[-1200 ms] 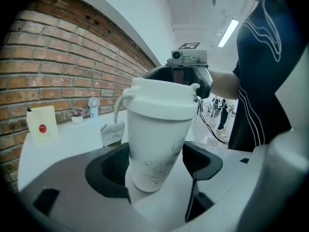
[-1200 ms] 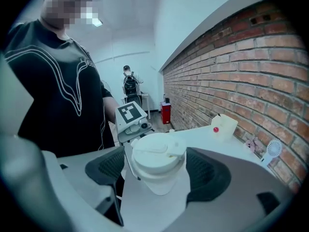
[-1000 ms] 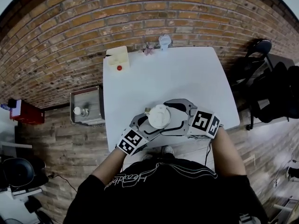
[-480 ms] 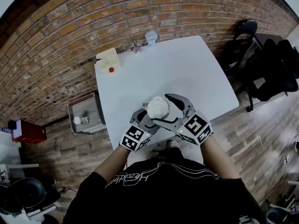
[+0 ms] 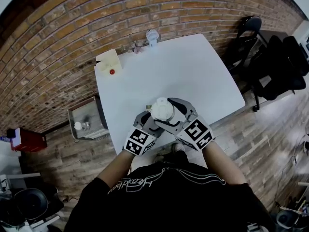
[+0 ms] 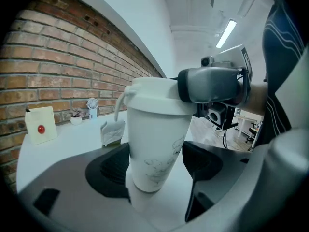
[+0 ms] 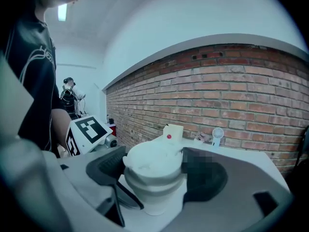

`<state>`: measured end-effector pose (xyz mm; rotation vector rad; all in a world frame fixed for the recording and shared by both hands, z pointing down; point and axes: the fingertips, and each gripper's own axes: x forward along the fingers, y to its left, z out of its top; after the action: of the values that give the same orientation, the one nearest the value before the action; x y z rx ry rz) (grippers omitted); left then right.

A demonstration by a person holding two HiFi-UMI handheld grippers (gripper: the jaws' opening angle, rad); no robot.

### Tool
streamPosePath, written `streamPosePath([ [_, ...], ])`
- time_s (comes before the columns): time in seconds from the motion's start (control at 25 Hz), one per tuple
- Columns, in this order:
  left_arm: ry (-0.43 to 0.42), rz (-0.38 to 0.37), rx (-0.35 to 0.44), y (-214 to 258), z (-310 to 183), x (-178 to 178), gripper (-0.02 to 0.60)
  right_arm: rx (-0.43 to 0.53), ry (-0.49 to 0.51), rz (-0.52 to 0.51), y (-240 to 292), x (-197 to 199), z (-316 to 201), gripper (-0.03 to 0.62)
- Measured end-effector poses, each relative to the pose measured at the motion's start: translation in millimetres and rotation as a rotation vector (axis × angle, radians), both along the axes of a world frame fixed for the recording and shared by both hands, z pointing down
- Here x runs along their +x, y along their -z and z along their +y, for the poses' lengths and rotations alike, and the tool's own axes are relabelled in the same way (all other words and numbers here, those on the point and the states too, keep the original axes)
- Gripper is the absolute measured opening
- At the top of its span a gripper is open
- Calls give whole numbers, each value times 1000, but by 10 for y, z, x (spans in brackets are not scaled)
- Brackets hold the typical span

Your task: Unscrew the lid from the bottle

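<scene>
White table [image 5: 183,76] holds fan [image 5: 152,34], box [image 5: 108,62] beyond bottle [image 5: 162,109].

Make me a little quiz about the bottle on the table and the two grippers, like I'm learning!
1. True or false: the lid is already off the bottle.
2. What stands at the far edge of the table? A a small fan, B a kettle, C a laptop.
3. Which gripper holds the lower part of the bottle?

Key
1. False. It sits on top, between the fingers of the right gripper, which have just been closing.
2. A.
3. The left gripper.
</scene>
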<state>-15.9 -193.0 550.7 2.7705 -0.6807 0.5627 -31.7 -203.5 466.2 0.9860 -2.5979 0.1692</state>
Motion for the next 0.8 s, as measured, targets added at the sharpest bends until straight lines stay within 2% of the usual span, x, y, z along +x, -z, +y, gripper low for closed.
streamPosePath([
  [0.4, 14, 0, -3, -9, -2, -8, 362, -38, 143, 12, -19, -17, 19, 356],
  [0.6, 31, -5, -4, -6, 5, -2, 362, -54, 280, 29, -21, -17, 46, 354],
  [0.8, 48, -10, -3, -17, -1, -18, 362, -74, 461, 84, -66, -25, 69, 354],
])
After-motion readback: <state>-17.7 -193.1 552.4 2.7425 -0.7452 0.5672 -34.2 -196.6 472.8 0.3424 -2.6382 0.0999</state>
